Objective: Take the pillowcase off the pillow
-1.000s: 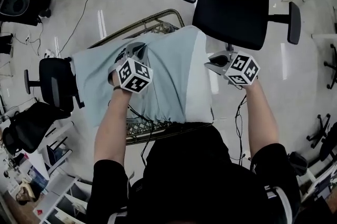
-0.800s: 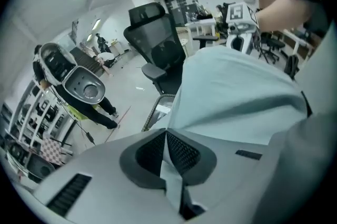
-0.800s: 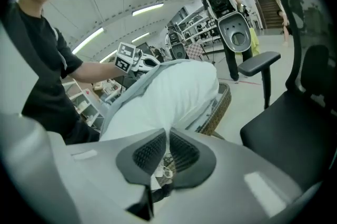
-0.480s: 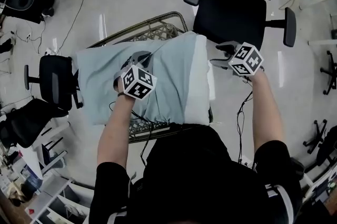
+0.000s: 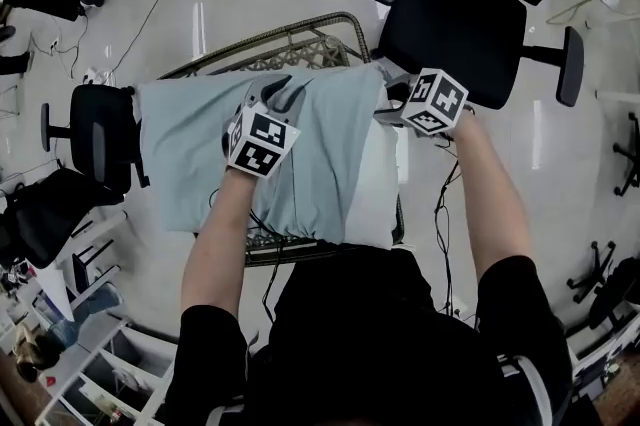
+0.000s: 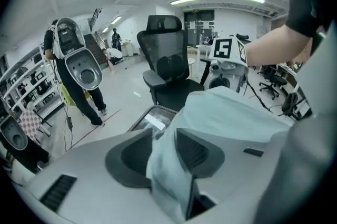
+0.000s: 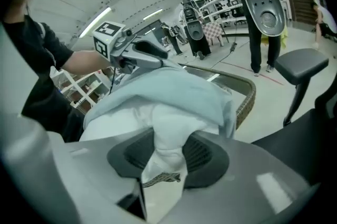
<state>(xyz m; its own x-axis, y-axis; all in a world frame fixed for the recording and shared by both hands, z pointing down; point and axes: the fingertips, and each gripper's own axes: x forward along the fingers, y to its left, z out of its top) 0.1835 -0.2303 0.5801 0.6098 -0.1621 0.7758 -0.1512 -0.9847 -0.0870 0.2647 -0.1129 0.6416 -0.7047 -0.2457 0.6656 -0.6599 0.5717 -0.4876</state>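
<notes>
A black office chair (image 5: 470, 14) stands at the far right, just beyond a wicker basket (image 5: 300, 49) on the pale floor. Across the basket lies the pillow (image 5: 378, 184), its white right end bare, while the light blue pillowcase (image 5: 190, 154) covers the rest, out to the left edge. The left gripper (image 6: 164, 136) is over the far middle of the case; its jaws have just been opening and now stand apart, with a loose fold of blue cloth between them. The right gripper (image 7: 169, 136), at the far right corner, has just been closing and pinches the white pillow corner, with a small tag (image 7: 160, 180) hanging below the pads
</notes>
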